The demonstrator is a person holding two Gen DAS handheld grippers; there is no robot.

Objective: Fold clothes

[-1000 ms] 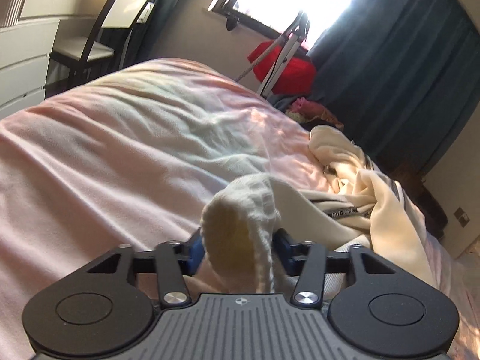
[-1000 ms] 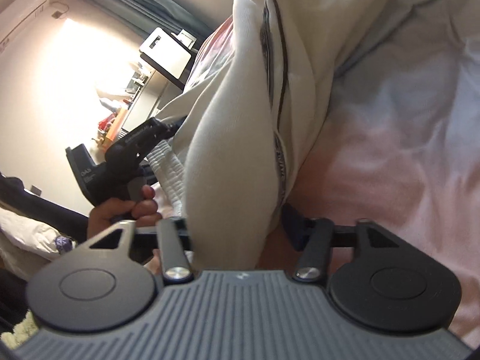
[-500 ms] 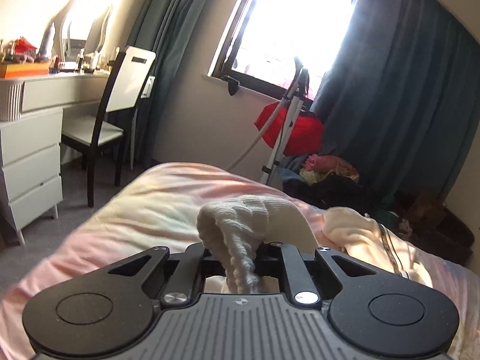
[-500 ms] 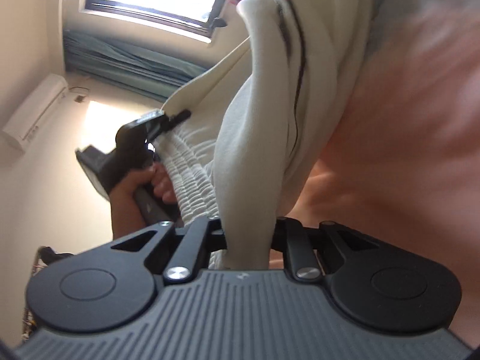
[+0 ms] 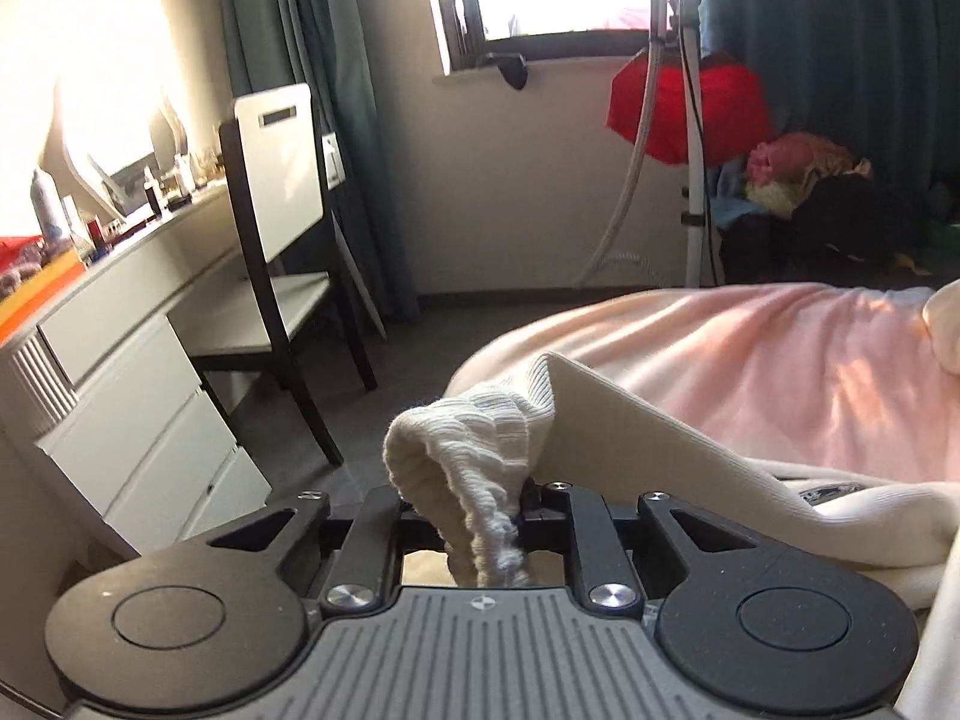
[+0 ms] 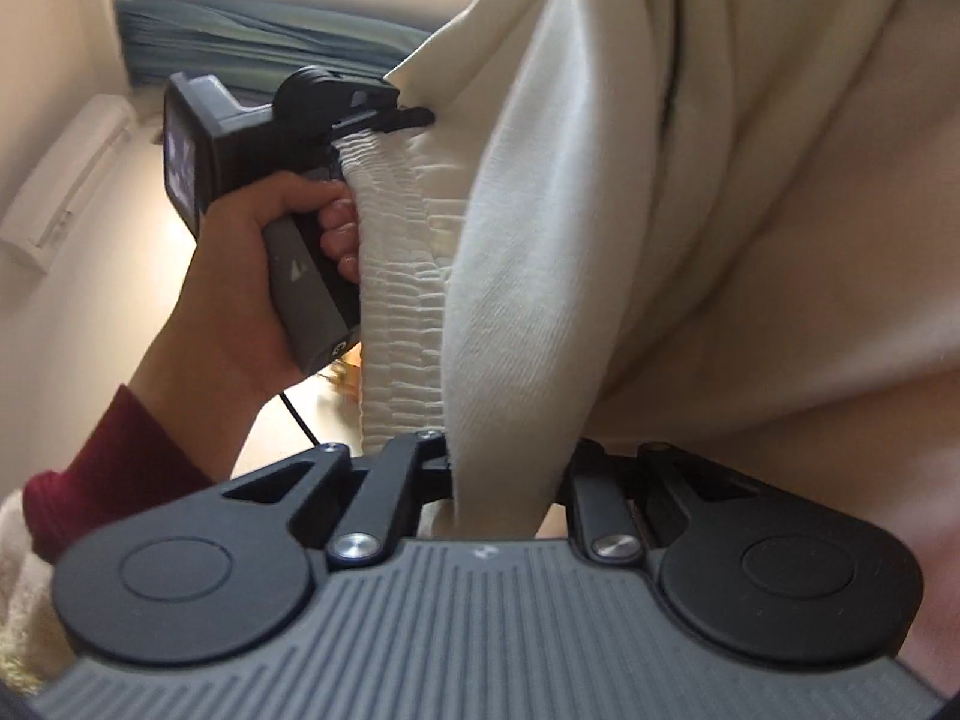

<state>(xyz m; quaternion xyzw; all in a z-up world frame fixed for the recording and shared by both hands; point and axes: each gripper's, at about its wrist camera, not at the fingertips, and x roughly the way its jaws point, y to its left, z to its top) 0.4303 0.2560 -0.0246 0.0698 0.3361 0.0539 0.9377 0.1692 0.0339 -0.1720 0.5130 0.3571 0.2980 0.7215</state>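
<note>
A cream garment [image 5: 636, 438] with a ribbed waistband [image 5: 474, 468] is held up off the pink bed [image 5: 750, 372]. My left gripper [image 5: 474, 495] is shut on the bunched waistband. My right gripper [image 6: 504, 474] is shut on a fold of the same cream garment [image 6: 540, 240], which hangs stretched between the two. The right wrist view shows the left gripper [image 6: 396, 114] in a hand, clamped on the waistband's [image 6: 402, 300] far end. A dark stripe runs along the cloth.
A white dresser [image 5: 120, 396] with clutter on top and a chair [image 5: 276, 252] stand left of the bed. A window, dark curtains, a stand with red cloth [image 5: 690, 102] and a pile of clothes [image 5: 810, 192] lie beyond the bed.
Both grippers have risen with the garment, lifting it off the bed. The left view has swung up and left from the bedspread toward the room. The waistband is now pulled taut between them.
</note>
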